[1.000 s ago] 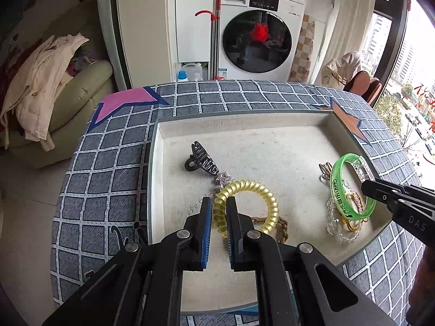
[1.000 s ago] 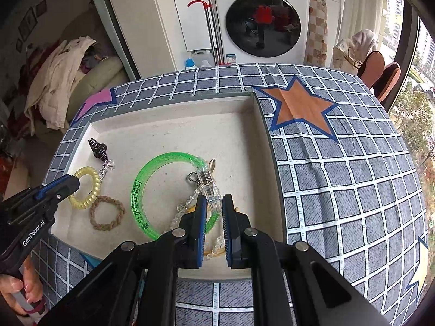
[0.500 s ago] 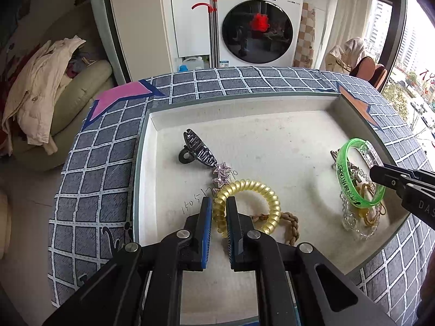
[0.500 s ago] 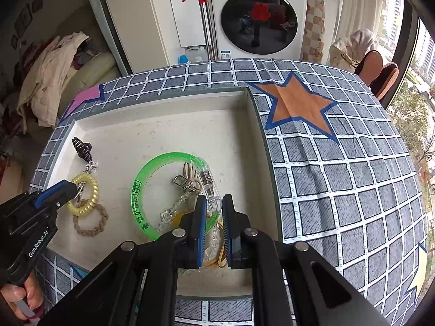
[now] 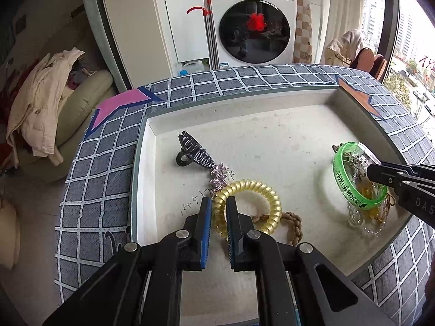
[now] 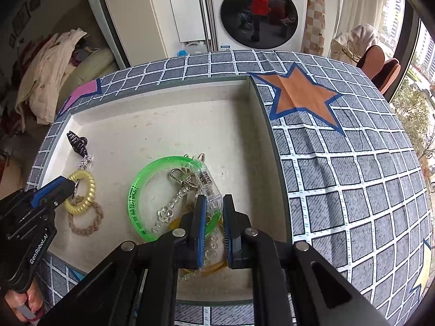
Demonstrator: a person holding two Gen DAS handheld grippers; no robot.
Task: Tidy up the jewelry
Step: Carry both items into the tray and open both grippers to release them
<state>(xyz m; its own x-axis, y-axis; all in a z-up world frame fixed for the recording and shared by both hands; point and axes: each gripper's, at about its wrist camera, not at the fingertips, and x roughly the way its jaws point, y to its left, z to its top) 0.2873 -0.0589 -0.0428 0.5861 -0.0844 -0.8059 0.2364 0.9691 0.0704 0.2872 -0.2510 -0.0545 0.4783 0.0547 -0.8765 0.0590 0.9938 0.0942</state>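
Note:
A shallow beige tray lies on the checked tablecloth and holds the jewelry. My left gripper is shut on the near rim of a yellow spiral hair tie, which lies over a brown braided ring. A black claw clip with star charms lies behind it. My right gripper is shut on a green translucent bangle at its clear clasp, above a clear bead chain and amber loops. The bangle also shows in the left wrist view.
The tablecloth has an orange star right of the tray and a pink star at the back left. A washing machine and a sofa with clothes stand beyond the table.
Both grippers have pulled back and risen slightly while staying closed on their items; the tray looks a little farther off in both views. The yellow tie and green bangle have hardly shifted.

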